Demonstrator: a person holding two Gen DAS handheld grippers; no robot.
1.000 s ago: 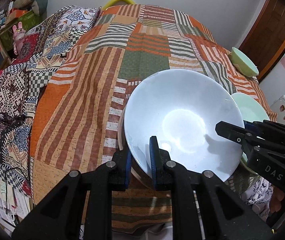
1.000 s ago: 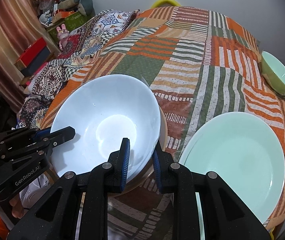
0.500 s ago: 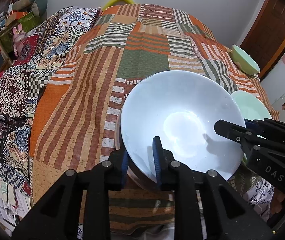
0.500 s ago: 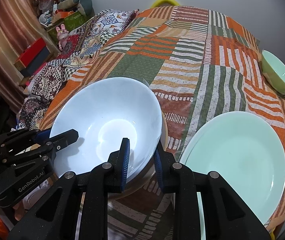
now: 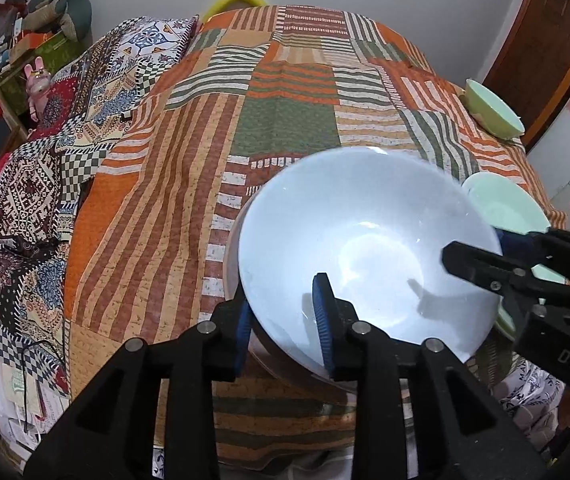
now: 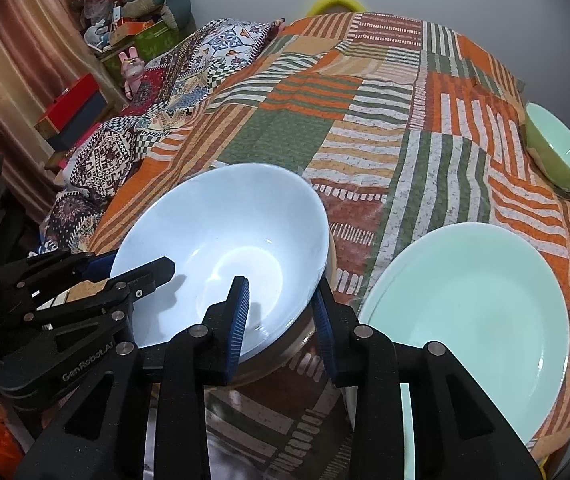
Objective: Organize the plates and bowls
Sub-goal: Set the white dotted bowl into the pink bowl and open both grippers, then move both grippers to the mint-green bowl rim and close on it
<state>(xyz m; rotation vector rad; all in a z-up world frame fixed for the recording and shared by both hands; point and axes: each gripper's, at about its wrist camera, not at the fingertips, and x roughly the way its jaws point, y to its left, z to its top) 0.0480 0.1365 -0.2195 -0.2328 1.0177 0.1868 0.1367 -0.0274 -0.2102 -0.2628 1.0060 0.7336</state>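
I have both tools on the big pale blue bowl point(image 5: 369, 240), one at each side of its near rim. My left tool point(image 5: 283, 320) has its blue pads spread wide astride the rim, one pad outside the wall and one inside the bowl, with gaps showing on either side of the rim, so it is released rather than clamping. My right tool point(image 6: 281, 320) stands the same way on the opposite side: inner pad over the bowl's inside, outer pad clear of the wall, jaws apart and not gripping.

The bowl sits tilted on something brownish beneath it point(image 6: 285, 344), near the front edge of the bed, which is covered by a striped orange, green and cream patchwork bedspread point(image 5: 285, 120). I cannot tell exactly what the thing under it is.

Just beside the bowl to my right lies the mint green plate point(image 6: 473, 320), flat, its near rim close to the bedspread's front edge and close to my right tool's outer finger. The small green bowl point(image 6: 561, 152) rests well apart at the far right edge of the bed, leaning.

Most open room is the wide middle and far stretch of the bedspread beyond the blue bowl. The left side is taken by a rumpled patterned quilt point(image 5: 45, 168).
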